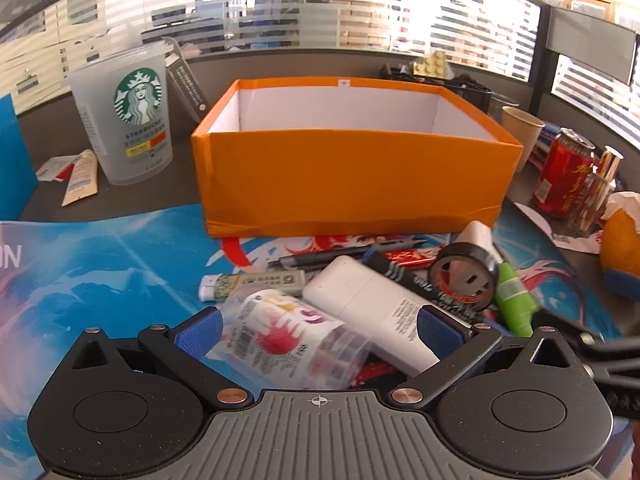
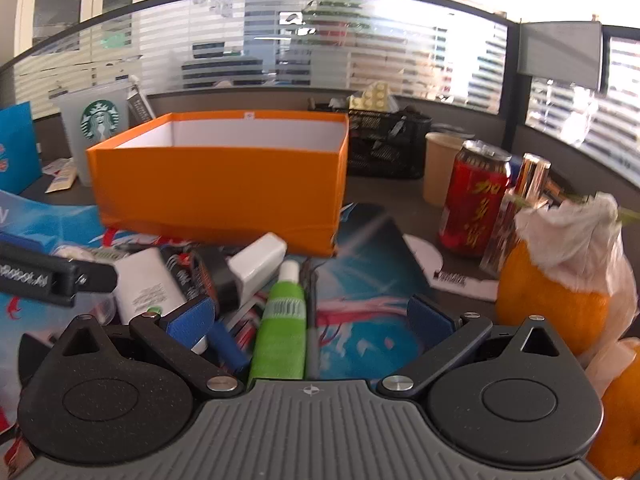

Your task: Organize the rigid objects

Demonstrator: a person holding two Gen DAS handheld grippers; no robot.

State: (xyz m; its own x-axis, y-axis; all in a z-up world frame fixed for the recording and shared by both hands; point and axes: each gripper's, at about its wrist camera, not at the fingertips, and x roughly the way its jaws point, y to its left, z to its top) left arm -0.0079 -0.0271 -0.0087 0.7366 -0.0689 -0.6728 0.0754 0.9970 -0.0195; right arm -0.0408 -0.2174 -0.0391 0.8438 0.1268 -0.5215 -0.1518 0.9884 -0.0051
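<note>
Both grippers, left [image 1: 318,330] & right [image 2: 310,314], spread wide over clutter near, prob., empty orange box [image 1: 352,184]

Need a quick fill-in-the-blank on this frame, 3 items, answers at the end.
1. The box behind the pile is ___ on the outside.
2. Both the left gripper and right gripper stand ___.
3. The tube between the right gripper's fingers is ___ in colour.

Missing words: orange; open; green

One box [image 1: 352,176], one frosted cup [image 1: 124,116], one paper cup [image 2: 442,168], one can [image 2: 474,198], one tape roll [image 1: 466,278], one green tube [image 2: 282,320], two oranges [image 2: 552,300].
</note>
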